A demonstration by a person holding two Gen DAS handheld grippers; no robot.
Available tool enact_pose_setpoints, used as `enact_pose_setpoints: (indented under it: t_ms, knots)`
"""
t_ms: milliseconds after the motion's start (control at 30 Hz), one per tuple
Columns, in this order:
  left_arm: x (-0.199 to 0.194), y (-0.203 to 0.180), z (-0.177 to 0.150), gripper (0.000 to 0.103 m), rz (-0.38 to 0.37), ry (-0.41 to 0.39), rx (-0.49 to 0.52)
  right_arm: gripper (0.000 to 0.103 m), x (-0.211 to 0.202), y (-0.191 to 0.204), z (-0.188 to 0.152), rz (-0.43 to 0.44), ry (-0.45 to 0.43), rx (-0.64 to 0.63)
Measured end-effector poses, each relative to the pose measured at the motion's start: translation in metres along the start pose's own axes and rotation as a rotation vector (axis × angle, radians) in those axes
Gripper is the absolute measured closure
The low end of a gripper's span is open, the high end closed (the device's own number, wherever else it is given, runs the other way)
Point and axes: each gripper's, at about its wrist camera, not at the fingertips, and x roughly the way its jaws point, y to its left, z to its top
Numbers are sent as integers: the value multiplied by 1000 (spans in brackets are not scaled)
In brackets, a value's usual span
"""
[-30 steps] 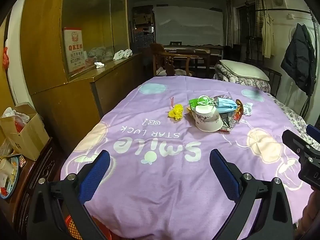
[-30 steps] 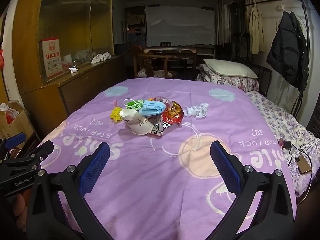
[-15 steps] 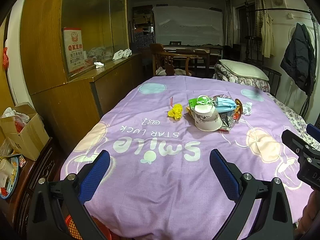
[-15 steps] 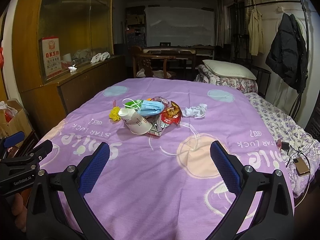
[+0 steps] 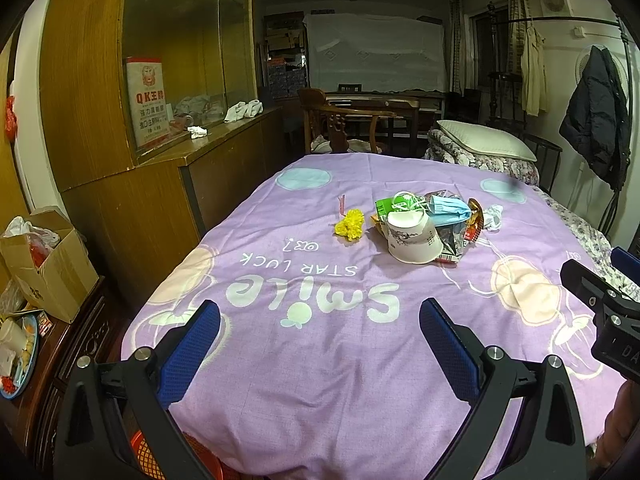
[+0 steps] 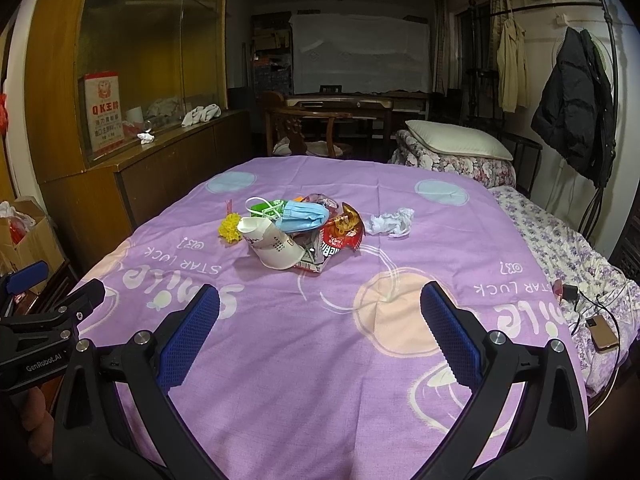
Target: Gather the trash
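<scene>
A heap of trash lies mid-table on the purple cloth [image 5: 320, 360]: a tipped white paper cup [image 5: 414, 238] [image 6: 276, 246], a blue face mask [image 5: 450, 210] [image 6: 302, 216], a green carton [image 5: 386, 206], a red snack wrapper [image 6: 340, 238]. A yellow flower-like scrap [image 5: 351, 224] [image 6: 229, 229] lies left of the heap, a crumpled white tissue [image 6: 390, 222] [image 5: 493, 216] right of it. My left gripper [image 5: 320, 344] and right gripper [image 6: 320, 336] are both open and empty, near the table's front edge, well short of the heap.
An orange basket [image 5: 148, 456] shows below the front edge under the left gripper. A wooden cabinet [image 5: 140, 208] stands left, with a cardboard box [image 5: 44, 264] beside it. A bed with a phone [image 6: 602, 334] and cables lies right; a chair [image 5: 340, 124] stands beyond the table.
Both views have shifted very slightly; the grippers stay open and the trash has not moved.
</scene>
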Motion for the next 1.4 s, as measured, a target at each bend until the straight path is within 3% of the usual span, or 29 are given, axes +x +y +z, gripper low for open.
enact_pose_setpoints:
  t_ms: [1400]
  knots:
    - [-4,-6,1,6,-4,-4,2,7,-3,-2,0,-2,-11,0]
